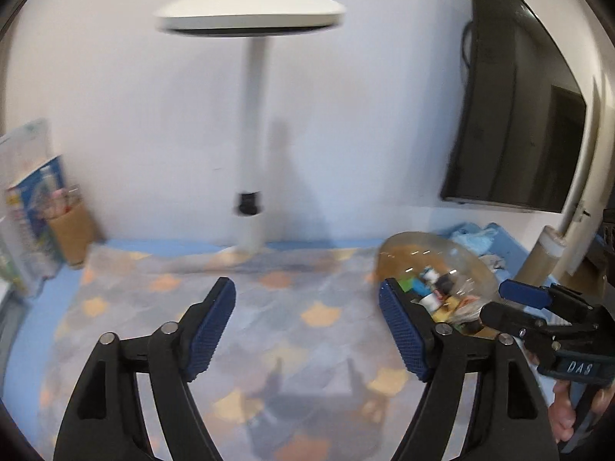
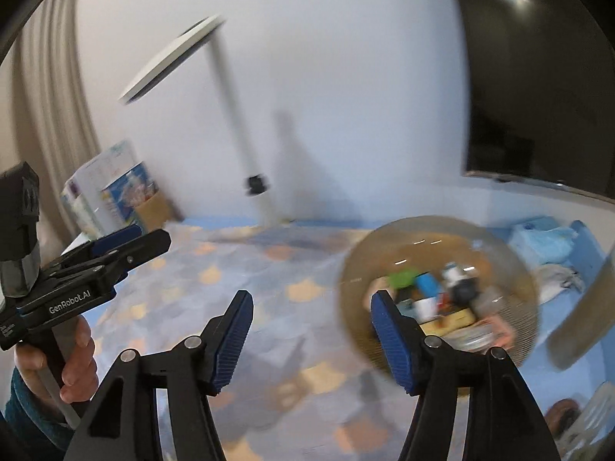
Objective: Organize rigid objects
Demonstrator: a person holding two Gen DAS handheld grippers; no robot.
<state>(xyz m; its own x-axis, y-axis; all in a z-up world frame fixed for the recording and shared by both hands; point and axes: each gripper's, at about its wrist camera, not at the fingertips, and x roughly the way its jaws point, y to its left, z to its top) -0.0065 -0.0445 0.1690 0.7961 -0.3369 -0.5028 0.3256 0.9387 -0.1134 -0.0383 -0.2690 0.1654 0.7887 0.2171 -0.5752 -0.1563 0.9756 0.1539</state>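
Now the bowl (image 2: 438,288), a clear brownish one, sits just ahead and right of the right gripper (image 2: 309,340), its near rim hidden behind that gripper's right finger. Inside it lies a heap of small rigid things (image 2: 442,299): something green, a white cup, a dark bottle, some cartons, all too blurred to name surely. Both tools are empty. The right gripper's jaws stand about half apart with only the patterned cloth (image 2: 246,265) between them. The left gripper (image 1: 307,330) is spread wider over the same bare cloth, with the bowl off to its right. A lamp (image 1: 251,115) stands well beyond, against the wall.

I judge this a gap between steps: nothing is held, and the pieces sit gathered in the bowl. The next move probably calls for swinging one gripper right, over the rim, and singling out one piece from the pile without nudging the bowl.
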